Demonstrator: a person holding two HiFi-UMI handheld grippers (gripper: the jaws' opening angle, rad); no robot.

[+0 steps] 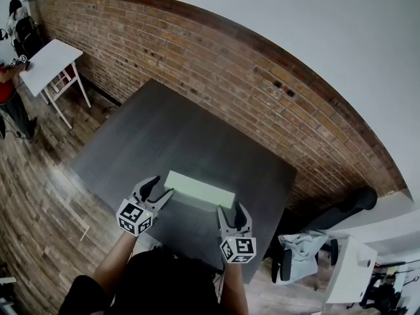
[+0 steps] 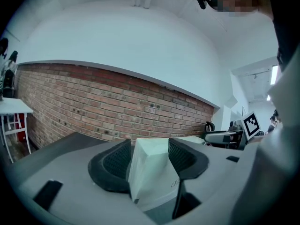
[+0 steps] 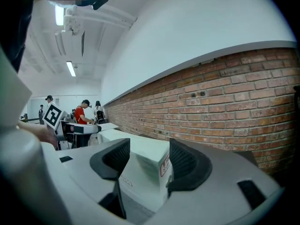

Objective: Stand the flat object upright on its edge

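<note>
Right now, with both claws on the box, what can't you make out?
Ends of the box, head view: covered by left claw and right claw.
Underside of the box, all views: hidden by its own body; contact with table unclear.
Print on red label, right gripper view: too small.

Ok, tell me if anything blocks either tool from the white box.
Nothing visible does: the left tool and the right tool each grip one end of the white box on the dark table.
</note>
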